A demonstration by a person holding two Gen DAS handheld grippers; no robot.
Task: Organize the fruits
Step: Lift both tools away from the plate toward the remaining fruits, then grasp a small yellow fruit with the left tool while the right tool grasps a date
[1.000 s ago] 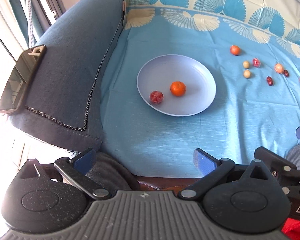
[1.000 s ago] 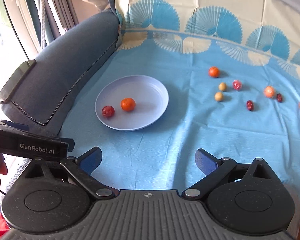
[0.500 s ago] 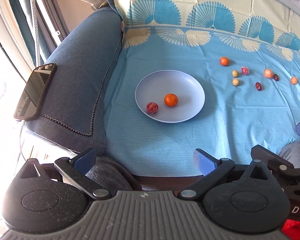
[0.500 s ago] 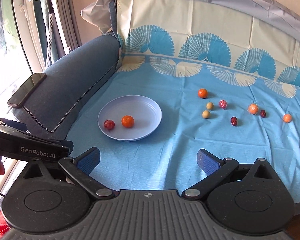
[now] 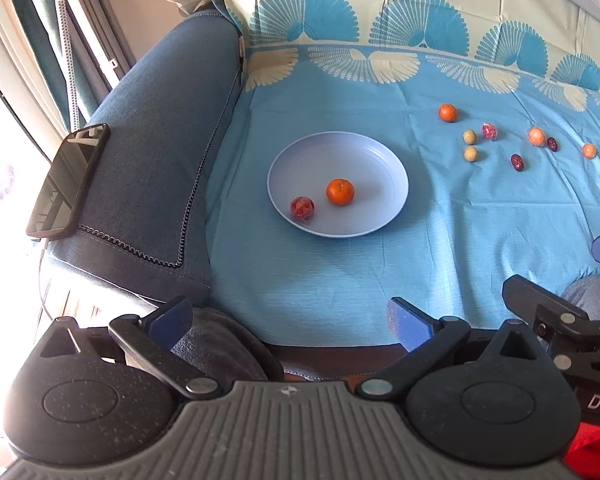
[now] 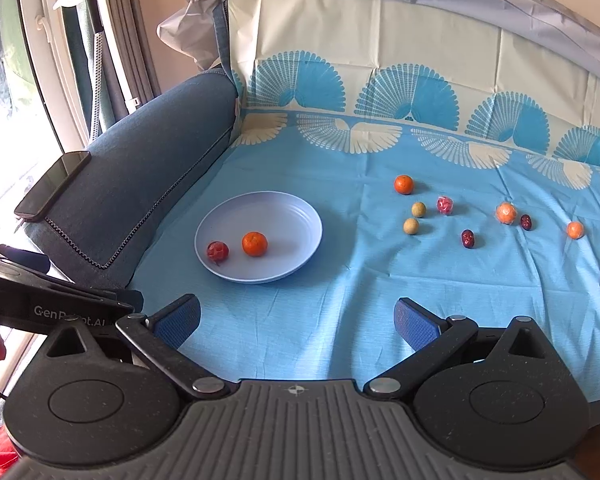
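A pale blue plate (image 5: 384,160) (image 6: 296,216) lies on the blue cloth and holds an orange tangerine (image 5: 340,191) (image 6: 254,244) and a red wrapped fruit (image 5: 302,207) (image 6: 217,251). Several small fruits lie loose to the right: a tangerine (image 6: 403,184), two tan balls (image 6: 418,209), a red wrapped fruit (image 6: 445,205), dark red dates (image 6: 468,239) and orange fruits (image 6: 505,213). My left gripper (image 5: 290,320) and right gripper (image 6: 298,320) are both open and empty, held back at the sofa's front edge.
A blue sofa armrest (image 5: 156,140) rises on the left with a black phone (image 5: 68,182) lying on it. The cloth-covered backrest (image 6: 420,60) stands behind. A window and curtains (image 6: 60,40) are at the far left.
Both grippers have pulled back and up from the plate, so the scene looks smaller and more of the backrest shows. The fruits have not moved.
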